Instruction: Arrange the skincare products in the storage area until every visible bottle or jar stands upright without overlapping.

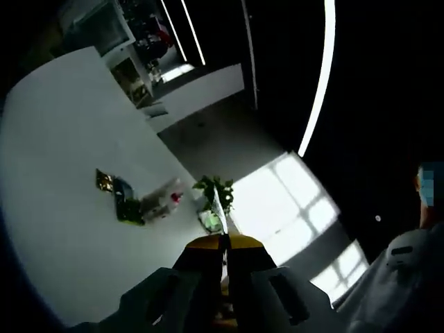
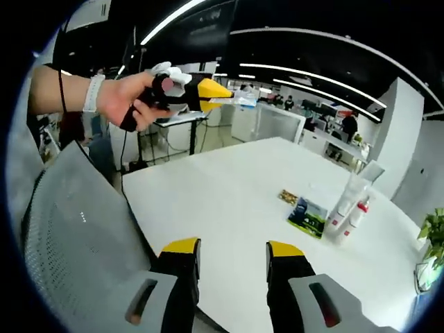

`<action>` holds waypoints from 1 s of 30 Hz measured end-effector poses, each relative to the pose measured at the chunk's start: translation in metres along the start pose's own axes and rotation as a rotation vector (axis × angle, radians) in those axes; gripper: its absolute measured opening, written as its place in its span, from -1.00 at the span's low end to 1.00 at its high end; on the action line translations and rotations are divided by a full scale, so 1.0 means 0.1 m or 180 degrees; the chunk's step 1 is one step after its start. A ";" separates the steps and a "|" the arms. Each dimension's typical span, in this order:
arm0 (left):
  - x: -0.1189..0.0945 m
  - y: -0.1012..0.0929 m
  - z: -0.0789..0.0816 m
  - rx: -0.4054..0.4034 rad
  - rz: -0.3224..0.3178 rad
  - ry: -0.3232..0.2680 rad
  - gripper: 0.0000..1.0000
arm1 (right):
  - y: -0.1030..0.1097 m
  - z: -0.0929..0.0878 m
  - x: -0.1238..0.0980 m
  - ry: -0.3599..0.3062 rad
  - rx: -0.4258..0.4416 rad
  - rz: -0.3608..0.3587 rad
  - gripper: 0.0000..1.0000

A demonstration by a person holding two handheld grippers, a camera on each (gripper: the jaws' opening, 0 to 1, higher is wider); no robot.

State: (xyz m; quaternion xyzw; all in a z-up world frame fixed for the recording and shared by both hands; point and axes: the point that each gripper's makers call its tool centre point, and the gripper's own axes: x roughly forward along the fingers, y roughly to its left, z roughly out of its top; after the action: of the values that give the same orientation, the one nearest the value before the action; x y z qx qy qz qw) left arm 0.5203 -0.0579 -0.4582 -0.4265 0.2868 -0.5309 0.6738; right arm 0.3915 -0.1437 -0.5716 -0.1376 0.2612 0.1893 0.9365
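While the left gripper (image 1: 223,258) is raised with jaws pressed together, the right gripper (image 2: 232,255) hovers spread apart. Bottles (image 2: 350,201) stand on the white table (image 2: 229,187).

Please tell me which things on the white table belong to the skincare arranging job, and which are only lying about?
Job:
- clear bag of bottles
- left tool, held above the table
- right tool, jaws apart

Lying about:
- green packet
- small patterned packet
- potted plant
- mesh chair
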 end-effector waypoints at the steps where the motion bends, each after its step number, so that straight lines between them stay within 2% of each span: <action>1: 0.02 0.03 0.00 0.0002 0.0015 0.0019 -1.00 | -0.01 -0.01 0.00 0.0020 0.0051 -0.0002 -0.39; 3: 0.06 0.10 0.03 -0.0034 0.0056 0.0045 -1.00 | -0.01 -0.03 0.01 0.0041 0.0072 0.0007 -0.43; 7: 0.17 0.21 0.07 -0.0107 0.0077 0.0057 -1.00 | 0.05 -0.08 0.01 0.0113 -0.0129 0.0018 -0.42; 16: 0.34 0.49 0.03 -0.0152 0.0239 0.0359 -1.00 | 0.04 -0.14 0.03 0.0187 -0.0155 0.0030 -0.40; 24: 0.45 0.67 0.10 -0.0139 0.0307 0.0562 -1.00 | 0.03 -0.18 0.03 0.0250 -0.0165 0.0017 -0.41; 30: 0.54 0.83 0.08 -0.0152 0.0340 0.0768 -1.00 | 0.01 -0.19 0.03 0.0272 -0.0183 -0.0018 -0.42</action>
State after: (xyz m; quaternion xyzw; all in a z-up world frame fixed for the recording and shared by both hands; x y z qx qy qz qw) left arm 0.5807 -0.1012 -0.5233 -0.3596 0.4007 -0.5347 0.6513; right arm 0.3852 -0.1485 -0.5889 -0.1732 0.2950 0.1879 0.9207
